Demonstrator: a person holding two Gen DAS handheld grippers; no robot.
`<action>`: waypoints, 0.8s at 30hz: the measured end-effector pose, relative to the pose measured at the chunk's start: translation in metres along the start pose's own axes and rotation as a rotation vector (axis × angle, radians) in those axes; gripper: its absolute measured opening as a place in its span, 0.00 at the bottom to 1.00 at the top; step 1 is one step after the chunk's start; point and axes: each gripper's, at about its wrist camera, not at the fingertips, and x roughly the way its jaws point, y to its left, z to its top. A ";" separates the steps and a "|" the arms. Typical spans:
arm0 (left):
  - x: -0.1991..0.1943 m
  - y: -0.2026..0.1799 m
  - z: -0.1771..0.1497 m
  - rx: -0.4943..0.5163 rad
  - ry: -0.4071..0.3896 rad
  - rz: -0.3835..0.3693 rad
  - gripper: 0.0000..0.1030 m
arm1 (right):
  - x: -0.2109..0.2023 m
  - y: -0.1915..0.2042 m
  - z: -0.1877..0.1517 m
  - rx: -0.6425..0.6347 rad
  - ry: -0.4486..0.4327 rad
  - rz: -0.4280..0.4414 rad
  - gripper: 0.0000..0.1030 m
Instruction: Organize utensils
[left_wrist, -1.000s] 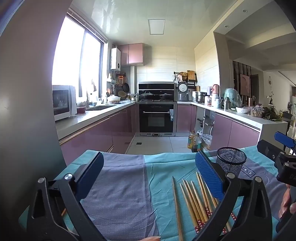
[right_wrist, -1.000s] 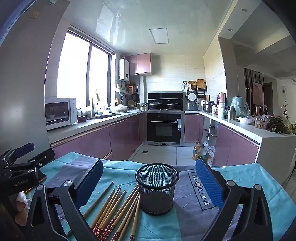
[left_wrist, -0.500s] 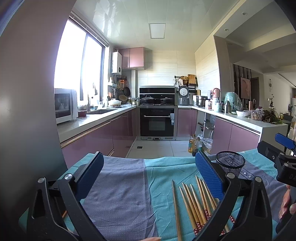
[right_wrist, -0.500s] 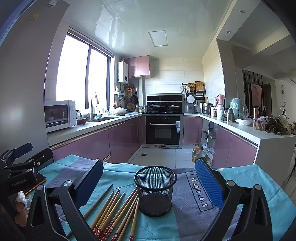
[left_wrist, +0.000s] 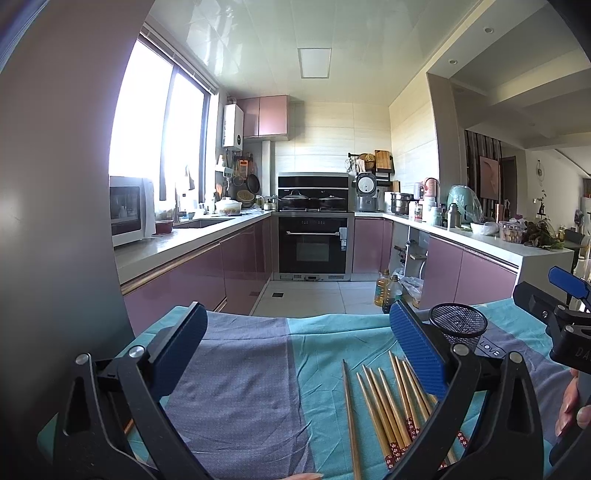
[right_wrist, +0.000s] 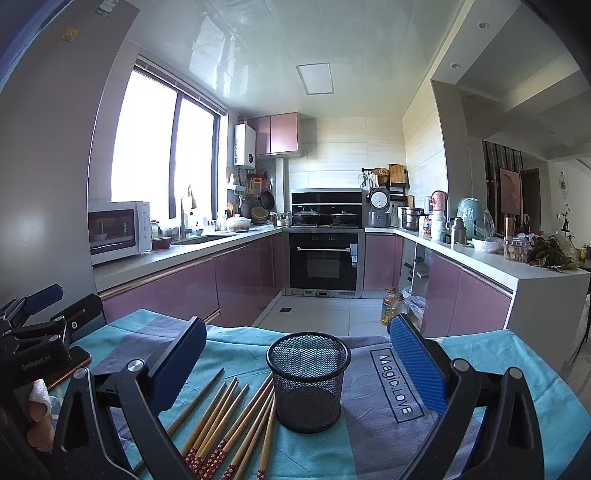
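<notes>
Several wooden chopsticks (right_wrist: 236, 421) with red patterned ends lie in a loose row on the teal and grey cloth (right_wrist: 480, 376), just left of an empty black mesh cup (right_wrist: 308, 380). In the left wrist view the chopsticks (left_wrist: 384, 402) lie at the lower right and the cup (left_wrist: 458, 326) stands behind them. My left gripper (left_wrist: 295, 354) is open and empty above the cloth, left of the chopsticks. My right gripper (right_wrist: 297, 363) is open and empty, with the cup framed between its jaws.
The cloth (left_wrist: 236, 387) covers a table whose far edge faces the kitchen floor. My left gripper also shows at the left of the right wrist view (right_wrist: 40, 317). My right gripper shows at the right of the left wrist view (left_wrist: 561, 295). Purple cabinets and an oven (right_wrist: 325, 258) stand behind.
Both views have tilted up a little, so the cloth, chopsticks and cup sit lower in frame. Both grippers stay open and empty.
</notes>
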 end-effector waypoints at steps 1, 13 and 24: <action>0.000 0.000 0.000 -0.001 0.000 -0.001 0.95 | 0.000 0.000 0.000 0.000 -0.001 0.000 0.94; -0.004 0.000 0.004 -0.004 -0.007 -0.002 0.95 | -0.001 0.001 0.001 -0.005 -0.011 -0.002 0.94; -0.005 0.001 0.005 -0.005 -0.007 -0.005 0.95 | -0.002 0.001 0.001 -0.002 -0.013 -0.004 0.94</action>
